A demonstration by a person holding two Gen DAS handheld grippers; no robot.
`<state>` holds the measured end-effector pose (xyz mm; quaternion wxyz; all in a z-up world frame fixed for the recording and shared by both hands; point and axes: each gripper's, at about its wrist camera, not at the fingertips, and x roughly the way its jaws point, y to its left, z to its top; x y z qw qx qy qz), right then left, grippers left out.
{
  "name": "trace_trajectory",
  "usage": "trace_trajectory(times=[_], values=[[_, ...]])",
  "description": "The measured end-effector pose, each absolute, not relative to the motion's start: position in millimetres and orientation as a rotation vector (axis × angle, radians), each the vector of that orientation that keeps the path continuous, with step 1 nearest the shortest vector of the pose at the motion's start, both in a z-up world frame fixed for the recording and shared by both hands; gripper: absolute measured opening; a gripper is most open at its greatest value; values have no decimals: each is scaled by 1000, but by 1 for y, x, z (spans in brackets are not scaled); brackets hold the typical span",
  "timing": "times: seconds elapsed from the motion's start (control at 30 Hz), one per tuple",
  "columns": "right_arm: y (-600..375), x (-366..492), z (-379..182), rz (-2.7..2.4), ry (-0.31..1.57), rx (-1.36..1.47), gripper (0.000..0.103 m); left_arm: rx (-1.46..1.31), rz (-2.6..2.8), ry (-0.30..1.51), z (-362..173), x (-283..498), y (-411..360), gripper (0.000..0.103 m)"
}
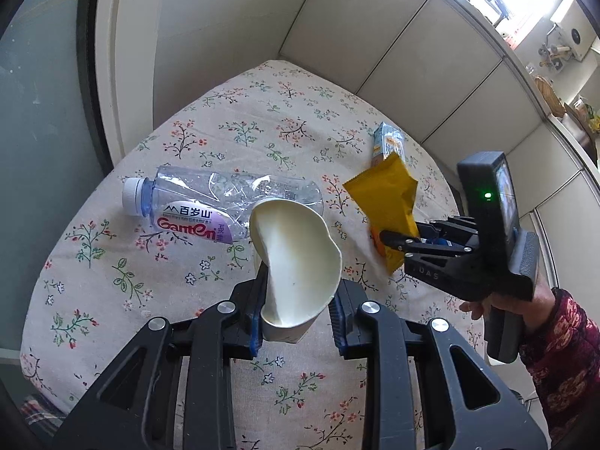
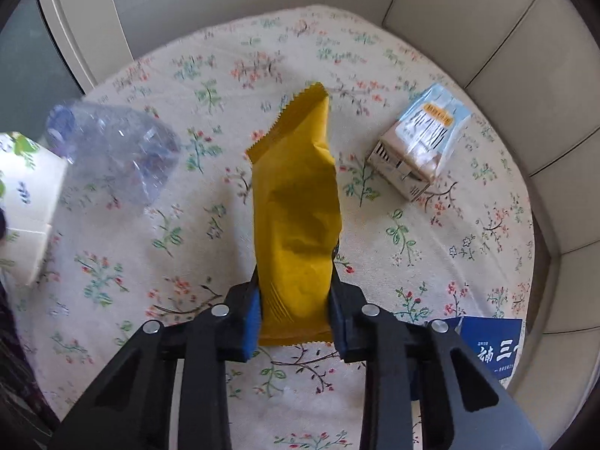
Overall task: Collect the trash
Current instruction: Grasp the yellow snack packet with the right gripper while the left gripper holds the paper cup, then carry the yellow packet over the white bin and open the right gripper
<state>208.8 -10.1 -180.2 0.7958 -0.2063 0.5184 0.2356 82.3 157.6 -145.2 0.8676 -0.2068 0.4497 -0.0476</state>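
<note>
Ahead of me: crushed bottle (image 1: 221,206) blocks left, carton (image 2: 423,146) right.
Between them: bare surface (image 2: 232,67), free passage.

We see a mustard-yellow wrapper (image 2: 296,221), a cream paper cup (image 1: 296,258), a clear bottle (image 1: 221,202) with white cap and purple label, a pale blue and white carton (image 2: 423,146), and a beige tabletop (image 1: 112,262) cloth sprigged with red-and-green flowers.

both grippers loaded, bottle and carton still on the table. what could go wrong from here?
1. The paper cup is already crushed in the left gripper; it may slip out.
2. The right gripper pinches only the yellow wrapper's bottom end, so it could slide free.
3. The crushed bottle lies beside the cup; a swing might knock it.
</note>
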Motion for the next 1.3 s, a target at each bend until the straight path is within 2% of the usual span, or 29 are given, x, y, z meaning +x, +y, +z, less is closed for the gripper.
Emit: trace_trajectory(times=[0.67, 1.1, 1.3], values=[[-70, 178, -78, 379, 796, -164, 29, -404, -109, 854, -111, 77, 138, 27], [-186, 153, -76, -1, 684, -36, 29, -328, -183, 828, -85, 81, 80, 27], [-257, 139, -91, -254, 692, 68, 29, -269, -234, 837, -80, 85, 42, 27]])
